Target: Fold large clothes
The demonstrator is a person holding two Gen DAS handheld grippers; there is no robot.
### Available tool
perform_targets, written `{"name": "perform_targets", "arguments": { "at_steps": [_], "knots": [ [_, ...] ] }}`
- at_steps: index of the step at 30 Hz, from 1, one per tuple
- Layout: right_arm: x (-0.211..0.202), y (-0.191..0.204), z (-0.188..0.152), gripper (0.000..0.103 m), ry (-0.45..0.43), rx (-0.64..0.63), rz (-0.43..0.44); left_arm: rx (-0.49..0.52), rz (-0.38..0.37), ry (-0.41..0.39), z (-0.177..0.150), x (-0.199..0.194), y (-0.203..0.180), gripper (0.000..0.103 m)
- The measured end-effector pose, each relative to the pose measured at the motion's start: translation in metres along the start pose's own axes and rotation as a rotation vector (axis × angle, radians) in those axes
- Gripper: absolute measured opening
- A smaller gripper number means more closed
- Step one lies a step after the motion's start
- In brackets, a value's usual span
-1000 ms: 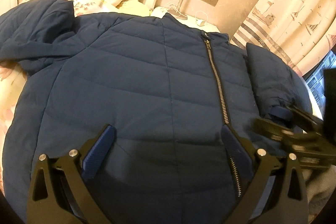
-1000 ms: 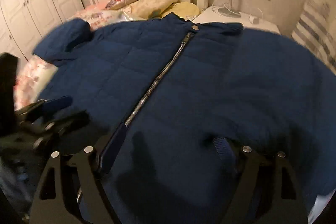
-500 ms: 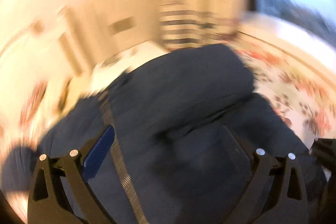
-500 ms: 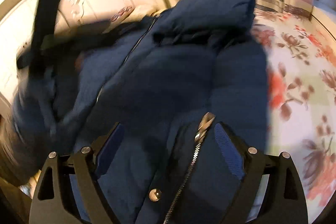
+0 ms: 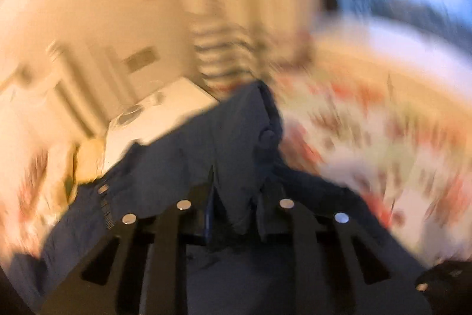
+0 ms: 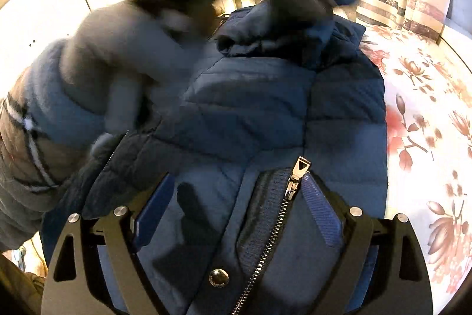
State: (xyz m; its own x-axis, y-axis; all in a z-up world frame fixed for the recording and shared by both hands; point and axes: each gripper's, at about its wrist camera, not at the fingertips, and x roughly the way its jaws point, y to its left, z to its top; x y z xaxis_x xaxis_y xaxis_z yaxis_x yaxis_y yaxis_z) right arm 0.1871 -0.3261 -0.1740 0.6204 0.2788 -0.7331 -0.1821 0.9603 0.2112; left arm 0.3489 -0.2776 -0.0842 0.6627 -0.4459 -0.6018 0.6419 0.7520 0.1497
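A: What changed on the bed point(image 6: 427, 108)?
B: The jacket point(image 6: 250, 108), flat before, is now bunched. The left tongs point(image 5: 236, 202) are closing on its fabric; the right tongs point(image 6: 236, 197) stand released over its zipper point(image 6: 295, 182). No readable writing.

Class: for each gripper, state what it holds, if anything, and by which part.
The left gripper is closing on a fold of the blue jacket; which part is too blurred to tell. The right gripper holds nothing: it is open over the jacket's zipper edge.
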Motion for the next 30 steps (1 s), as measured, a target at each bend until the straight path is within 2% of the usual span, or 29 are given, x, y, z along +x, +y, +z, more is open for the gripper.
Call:
{"name": "perform_targets", "arguments": {
  "at_steps": [2, 4, 5, 7, 10, 13, 14, 15, 17, 20, 22, 23, 24, 25, 26, 28, 30],
  "knots": [
    [0.001, -0.001, -0.001, 0.086, 0.0, -0.001, -0.001, -0.224, -0.068, -0.053, -0.002, -0.027, 0.065, 0.022],
    [0.001, -0.003, 0.0, 0.086, 0.001, -0.002, -0.003, -0.429, -0.092, -0.097, -0.02, -0.052, 0.133, 0.022],
    [0.001, -0.002, 0.0, 0.086, 0.002, -0.003, -0.004, -0.498, -0.094, -0.104, -0.031, -0.059, 0.157, 0.022],
    [0.002, -0.002, 0.001, 0.087, 0.004, -0.005, -0.008, -0.654, -0.058, -0.098, -0.07, -0.074, 0.217, 0.022],
    [0.003, 0.0, 0.001, 0.087, 0.01, -0.01, -0.018, -0.784, 0.0, -0.028, -0.129, -0.078, 0.27, 0.023],
    [0.006, 0.006, 0.003, 0.087, 0.027, -0.027, -0.044, -0.868, -0.028, 0.046, -0.176, -0.064, 0.291, 0.026],
    [0.008, 0.007, 0.004, 0.087, 0.034, -0.033, -0.053, -0.894, -0.042, 0.056, -0.19, -0.059, 0.294, 0.037],
    [0.008, 0.007, 0.006, 0.087, 0.042, -0.036, -0.061, -0.922, -0.075, 0.067, -0.202, -0.055, 0.297, 0.054],
    [0.005, 0.007, 0.009, 0.085, 0.034, -0.027, -0.082, -0.952, -0.124, 0.08, -0.211, -0.047, 0.299, 0.063],
    [-0.004, 0.001, 0.026, 0.085, -0.033, 0.003, -0.14, -0.929, -0.148, 0.039, -0.205, -0.052, 0.295, 0.075],
    [-0.007, 0.0, 0.043, 0.081, -0.076, 0.004, -0.169, -0.914, -0.145, 0.029, -0.203, -0.054, 0.291, 0.073],
    [-0.006, 0.001, 0.058, 0.08, -0.107, -0.021, -0.215, -0.907, -0.136, 0.035, -0.205, -0.055, 0.291, 0.07],
    [-0.003, 0.003, 0.069, 0.079, -0.117, -0.042, -0.245, -0.897, -0.12, 0.044, -0.207, -0.053, 0.29, 0.059],
    [0.002, 0.005, 0.08, 0.079, -0.116, -0.062, -0.26, -0.897, -0.113, 0.051, -0.208, -0.05, 0.29, 0.055],
    [0.011, 0.007, 0.095, 0.078, -0.105, -0.094, -0.277, -0.906, -0.118, 0.051, -0.21, -0.05, 0.293, 0.051],
    [0.032, 0.01, 0.117, 0.078, -0.066, -0.165, -0.336, -0.937, -0.14, 0.034, -0.216, -0.049, 0.298, 0.051],
    [0.061, 0.007, 0.13, 0.078, 0.062, -0.221, -0.377, -0.958, -0.154, 0.027, -0.222, -0.051, 0.303, 0.051]
  ]
}}
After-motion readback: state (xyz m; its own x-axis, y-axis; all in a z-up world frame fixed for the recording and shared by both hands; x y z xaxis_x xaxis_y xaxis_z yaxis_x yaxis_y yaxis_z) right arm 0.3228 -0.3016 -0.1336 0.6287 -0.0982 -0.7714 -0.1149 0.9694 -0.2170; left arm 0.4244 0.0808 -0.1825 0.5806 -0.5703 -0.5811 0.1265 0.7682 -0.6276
